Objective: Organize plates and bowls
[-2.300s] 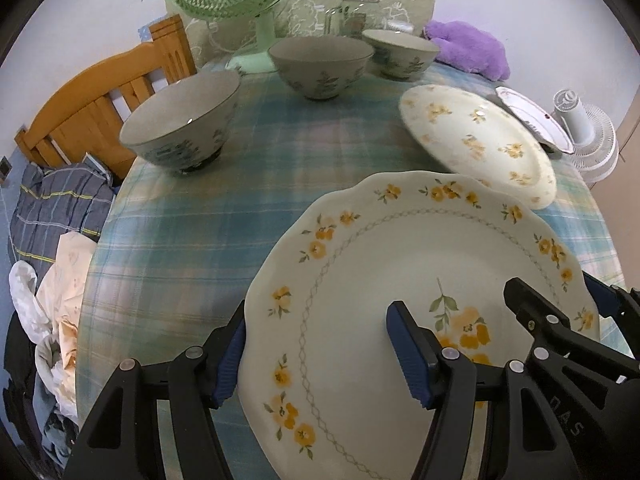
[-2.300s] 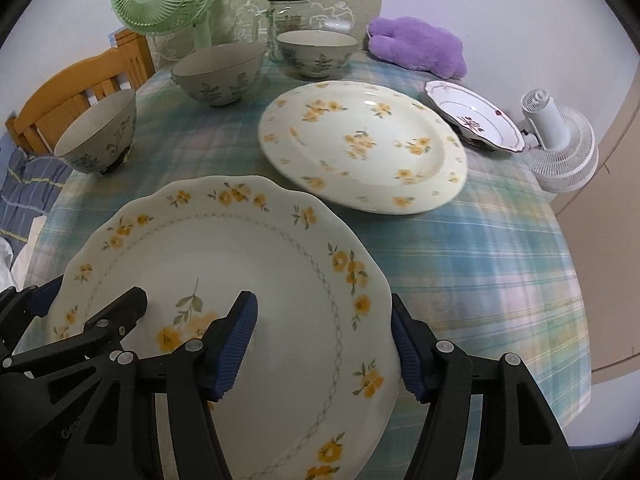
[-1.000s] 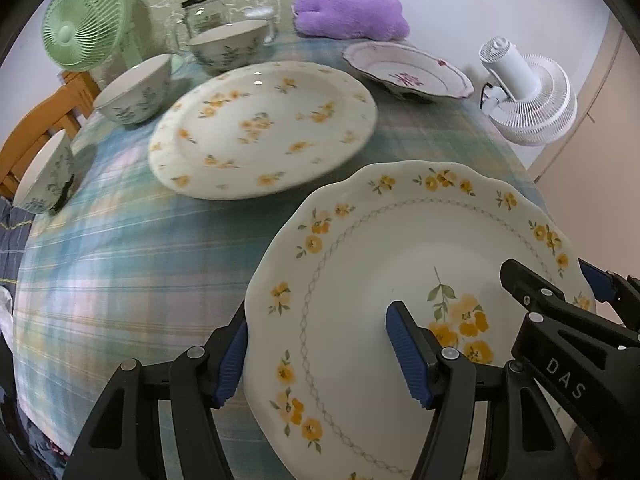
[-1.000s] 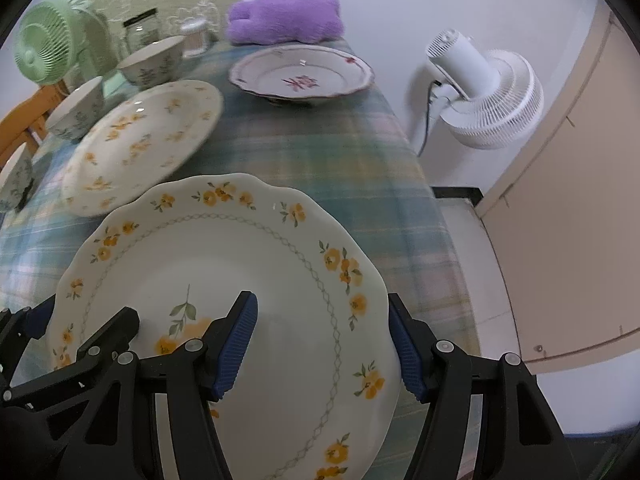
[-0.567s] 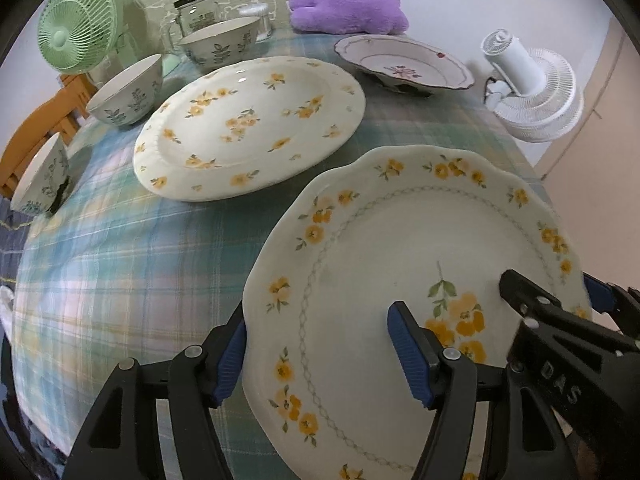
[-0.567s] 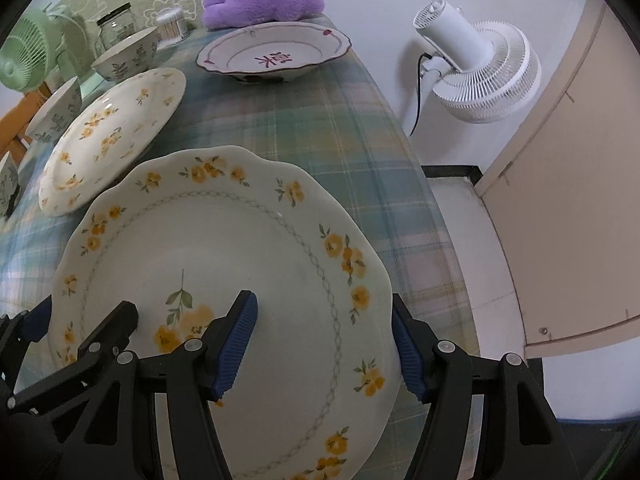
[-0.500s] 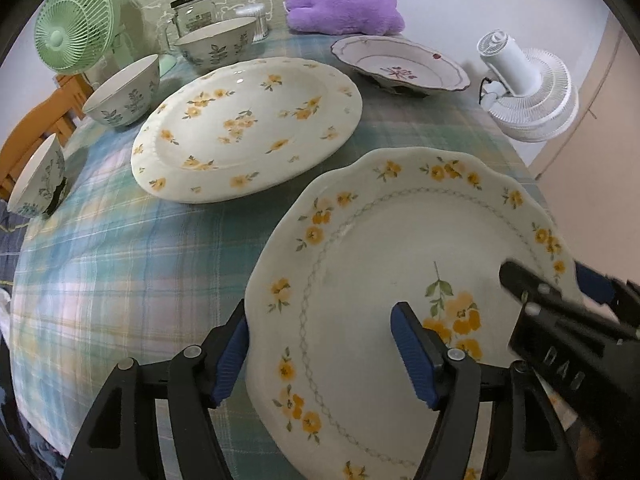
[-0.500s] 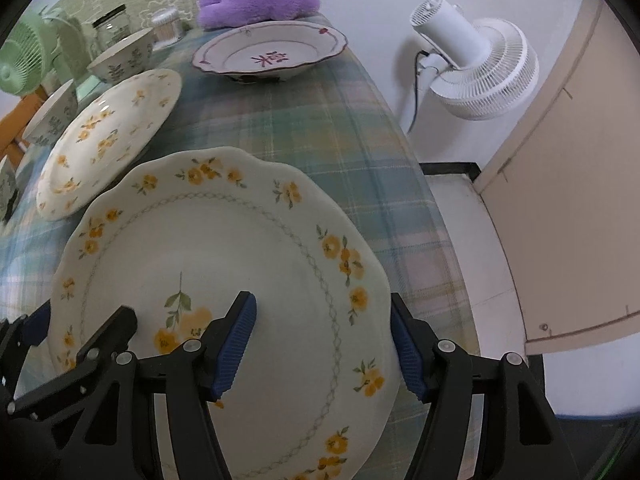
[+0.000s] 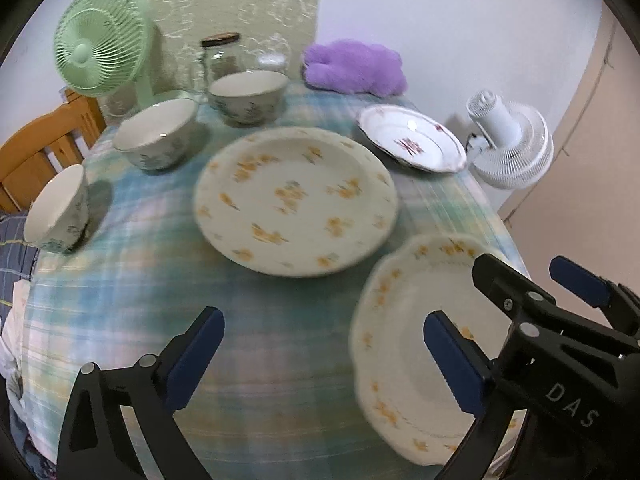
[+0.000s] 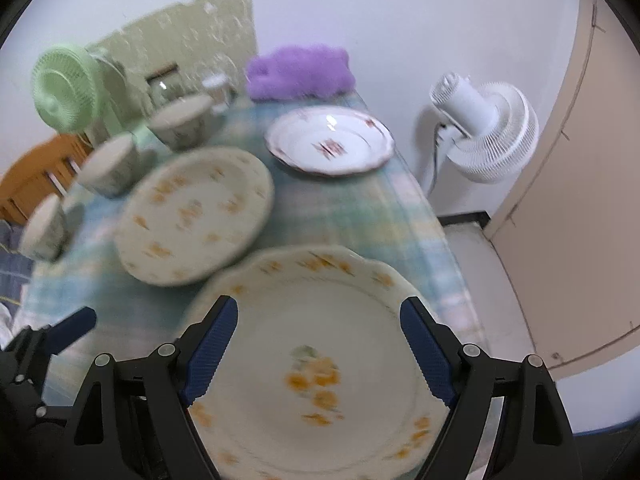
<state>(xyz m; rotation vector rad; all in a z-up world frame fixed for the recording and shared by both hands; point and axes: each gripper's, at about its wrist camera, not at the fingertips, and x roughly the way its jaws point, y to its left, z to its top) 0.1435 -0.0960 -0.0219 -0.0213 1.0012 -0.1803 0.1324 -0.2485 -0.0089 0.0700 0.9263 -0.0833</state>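
Scalloped plate (image 10: 320,360) with orange-yellow flowers around its rim and one flower spray near its middle lies flat at the near right corner of the table (image 9: 140,288), which wears a pale blue-green plaid cloth; left hand-held gripper (image 9: 324,356) has its jaws opening, spread wide, the right pad over the plate's edge and the left pad over bare cloth, neither pressing on anything; right hand-held gripper (image 10: 320,352) is opening too, its blue pads apart above the plate and clear of it; round plate (image 9: 296,200) scattered with yellow blossoms sits just beyond, near but apart from the scalloped one; white plate (image 9: 412,142) with a dark red edge and red centre motif rests farther back on the right; three cream bowls (image 9: 158,134) with grey-green leaf prints stand along the left side and back; both views are smeared by motion
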